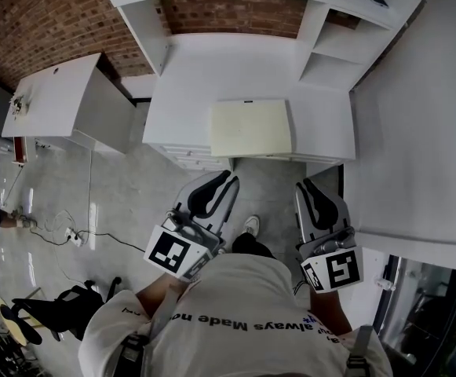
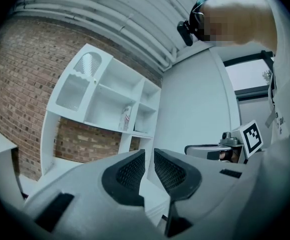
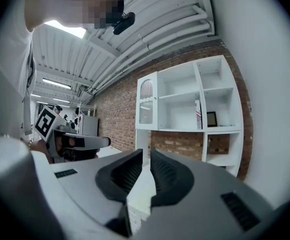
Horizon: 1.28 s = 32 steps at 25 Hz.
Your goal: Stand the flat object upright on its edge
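A pale yellow flat board (image 1: 250, 129) lies flat on the white desk (image 1: 188, 93), close to its front edge. My left gripper (image 1: 229, 181) and right gripper (image 1: 306, 185) are held level over the floor, just short of the desk and apart from the board. Each is shut with nothing between its pads. In the left gripper view the left gripper (image 2: 149, 156) has its ribbed pads together, and the right gripper (image 2: 219, 151) shows beside it. In the right gripper view the right gripper (image 3: 146, 156) is equally shut. The jaws hide the board in both gripper views.
A white shelf unit (image 2: 110, 104) with a few small items stands on the desk against the brick wall. A white wall panel (image 1: 416, 132) rises at the right, and a white side table (image 1: 55, 100) stands at the left. Cables (image 1: 63, 230) and a black chair (image 1: 47, 305) are on the floor.
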### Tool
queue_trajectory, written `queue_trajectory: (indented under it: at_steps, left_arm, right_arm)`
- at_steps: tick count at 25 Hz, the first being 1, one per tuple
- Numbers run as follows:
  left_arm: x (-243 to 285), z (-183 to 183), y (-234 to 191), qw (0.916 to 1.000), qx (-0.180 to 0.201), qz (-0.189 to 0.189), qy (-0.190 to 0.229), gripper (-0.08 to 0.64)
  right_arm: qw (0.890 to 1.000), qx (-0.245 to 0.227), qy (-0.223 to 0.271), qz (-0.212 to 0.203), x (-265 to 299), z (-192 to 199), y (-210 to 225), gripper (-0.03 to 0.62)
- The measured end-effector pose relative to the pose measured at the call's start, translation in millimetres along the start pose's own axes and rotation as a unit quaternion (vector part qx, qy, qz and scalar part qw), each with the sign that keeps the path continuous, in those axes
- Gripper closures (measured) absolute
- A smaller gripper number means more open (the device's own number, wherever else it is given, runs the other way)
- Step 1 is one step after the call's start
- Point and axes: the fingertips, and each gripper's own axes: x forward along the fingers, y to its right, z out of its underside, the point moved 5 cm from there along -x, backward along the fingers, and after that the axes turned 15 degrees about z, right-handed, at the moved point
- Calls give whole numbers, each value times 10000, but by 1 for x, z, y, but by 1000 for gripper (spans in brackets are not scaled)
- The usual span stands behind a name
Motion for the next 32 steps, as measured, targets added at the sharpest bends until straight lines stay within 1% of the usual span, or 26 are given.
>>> queue_trajectory:
  at_steps: [6, 12, 16, 21, 32]
  left_arm:
    - [35, -2, -17, 9998, 41, -179, 28, 502]
    - [53, 0, -39, 9994, -26, -356, -8, 502]
    - [59, -2, -58, 9991, -28, -425, 10, 502]
    - [64, -7, -85, 9991, 3, -413, 70, 502]
    - [78, -20, -179, 9993, -12, -334, 152, 502]
  right_arm:
    - [9999, -23, 12, -115, 29, 1, 33, 543]
    - [9995, -16, -83, -300, 60, 5, 45, 543]
    - [9992, -37, -67, -383, 82, 3, 45, 543]
    - [9993, -120, -8, -354, 110, -2, 42, 543]
    - [9990, -249, 46, -368, 206, -13, 25, 543]
